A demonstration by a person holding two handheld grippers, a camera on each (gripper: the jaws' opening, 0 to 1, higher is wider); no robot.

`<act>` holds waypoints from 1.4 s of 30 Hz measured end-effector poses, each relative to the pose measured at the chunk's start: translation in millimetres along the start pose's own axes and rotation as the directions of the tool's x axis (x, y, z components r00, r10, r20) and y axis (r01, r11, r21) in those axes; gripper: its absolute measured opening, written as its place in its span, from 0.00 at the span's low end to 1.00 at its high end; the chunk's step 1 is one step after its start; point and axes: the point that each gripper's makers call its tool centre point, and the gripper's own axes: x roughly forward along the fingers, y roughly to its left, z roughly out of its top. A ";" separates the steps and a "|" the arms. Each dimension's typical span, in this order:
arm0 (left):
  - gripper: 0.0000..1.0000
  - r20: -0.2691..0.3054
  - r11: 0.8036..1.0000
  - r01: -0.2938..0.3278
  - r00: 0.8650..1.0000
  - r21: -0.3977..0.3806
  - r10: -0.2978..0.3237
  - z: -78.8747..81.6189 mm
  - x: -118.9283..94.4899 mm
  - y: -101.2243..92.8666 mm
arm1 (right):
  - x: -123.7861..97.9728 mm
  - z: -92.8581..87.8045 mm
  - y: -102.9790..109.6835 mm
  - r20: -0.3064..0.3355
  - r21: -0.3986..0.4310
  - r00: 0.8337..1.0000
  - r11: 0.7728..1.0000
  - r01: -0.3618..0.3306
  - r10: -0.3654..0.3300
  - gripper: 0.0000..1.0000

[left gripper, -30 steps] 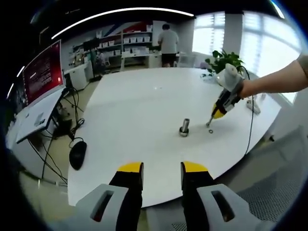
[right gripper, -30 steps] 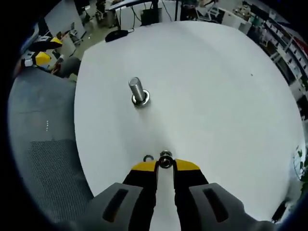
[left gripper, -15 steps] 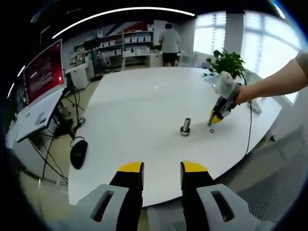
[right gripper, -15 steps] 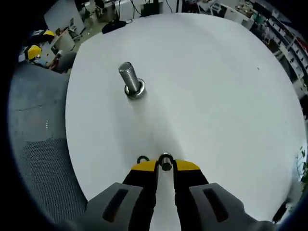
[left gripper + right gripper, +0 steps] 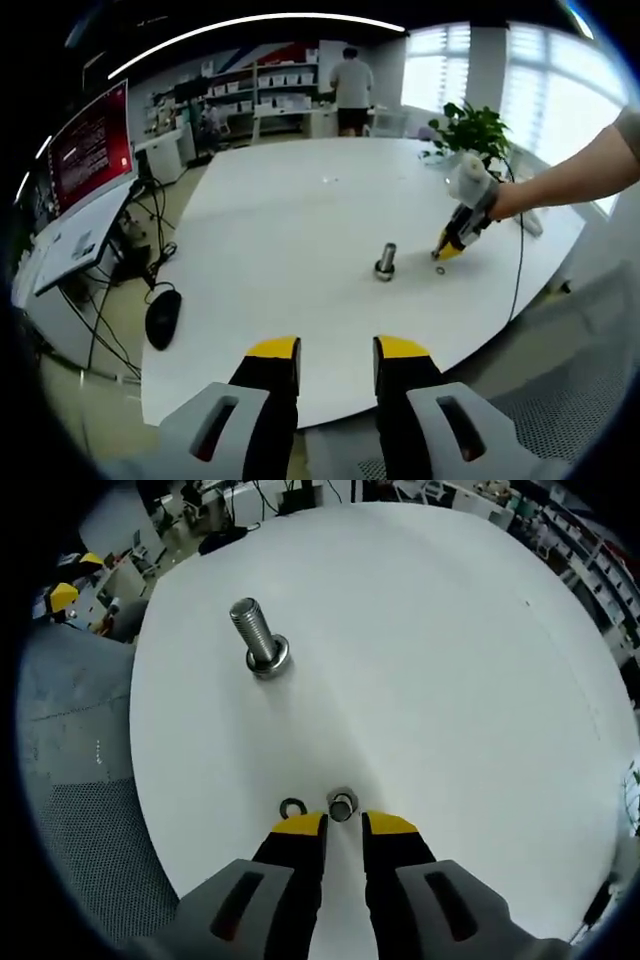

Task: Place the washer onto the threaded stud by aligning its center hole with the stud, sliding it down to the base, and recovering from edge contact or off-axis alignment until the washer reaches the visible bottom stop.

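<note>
The threaded stud [image 5: 254,637] stands upright on the white table [image 5: 450,660], with a metal collar around its foot. A shiny metal washer [image 5: 342,805] lies on the table just past my right gripper's [image 5: 344,826] tips. Those jaws stand a narrow gap apart with nothing between them. A small dark ring [image 5: 292,807] lies just left of the washer. In the left gripper view the stud [image 5: 386,261] is mid-table, and the right gripper [image 5: 448,250] points down beside the dark ring [image 5: 440,270]. My left gripper [image 5: 337,352] hovers open off the table's near edge.
A computer mouse [image 5: 162,318] and cables lie on the floor to the left, beside a desk with a red screen [image 5: 90,150]. A potted plant [image 5: 470,128] stands at the table's far right. A person [image 5: 351,88] stands by the shelves at the back.
The shiny washer was between my right gripper's tips; now it lies just ahead of them on the table. The right gripper view has shifted a little. The left gripper has stayed put.
</note>
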 end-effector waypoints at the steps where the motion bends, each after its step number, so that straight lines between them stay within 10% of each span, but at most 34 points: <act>1: 0.27 0.001 1.000 0.002 1.000 0.000 -0.002 0.1 0.0 -0.3 | 0.1 -1.9 0.6 -0.001 0.005 1.000 1.000 -0.002 0.002 0.17; 21: 0.27 -0.002 1.000 0.003 1.000 0.015 -0.003 -0.7 -0.9 -2.9 | 13.0 2.6 35.2 0.066 0.004 0.998 1.000 -0.024 0.023 0.21; 36: 0.27 0.002 1.000 0.001 1.000 0.016 -0.001 0.2 -0.9 -2.4 | 13.9 -1.0 68.9 0.057 -0.223 0.995 0.972 -0.069 0.083 0.22; 42: 0.27 0.002 1.000 -0.003 1.000 0.012 0.003 0.2 -1.1 -0.7 | 15.1 1.0 74.4 0.015 -0.372 0.994 0.923 -0.099 0.112 0.19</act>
